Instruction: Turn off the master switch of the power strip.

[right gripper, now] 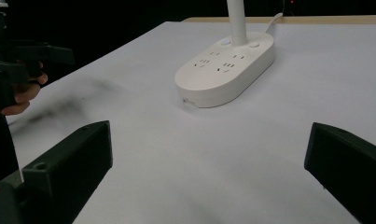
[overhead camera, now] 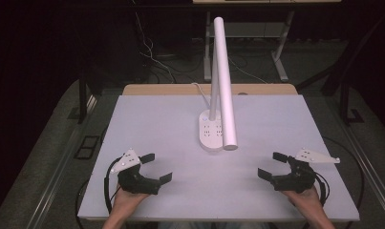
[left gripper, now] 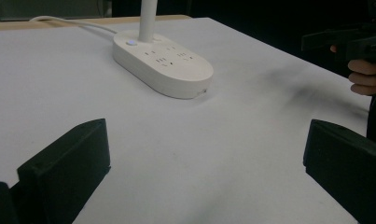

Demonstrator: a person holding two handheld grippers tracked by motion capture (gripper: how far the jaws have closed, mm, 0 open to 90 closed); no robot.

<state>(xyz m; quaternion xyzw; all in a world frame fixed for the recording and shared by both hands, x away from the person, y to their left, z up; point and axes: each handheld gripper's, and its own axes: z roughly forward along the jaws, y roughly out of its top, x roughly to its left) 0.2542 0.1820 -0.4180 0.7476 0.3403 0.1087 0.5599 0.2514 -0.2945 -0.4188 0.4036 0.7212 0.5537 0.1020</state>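
White desk lamp (overhead camera: 218, 95) with oval socket-strip base stands on the pale grey table (overhead camera: 152, 119), ahead of and between both grippers, touching neither. Left gripper (overhead camera: 157, 167): black, hand-held, jaws spread wide, nothing between them; lamp base sits forward and to its right, well apart. Right gripper (overhead camera: 269, 164): black, hand-held, jaws also wide and empty; lamp base forward and to its left, well apart.

High view gives the whole lamp: upright stem, long white tube head (overhead camera: 225, 86) slanting toward the person over the base, white cord (overhead camera: 199, 91) running off the back edge, plus grey three-cornered plates on both grippers. Left gripper view (left gripper: 204, 158) drops the tube head but shows base detail: socket holes, a round button (left gripper: 131, 43) by the stem, cord trailing left; the other hand's fingers (left gripper: 365, 77) at far right. Right gripper view (right gripper: 209, 158) shows two round buttons beside the stem and the other hand at far left.
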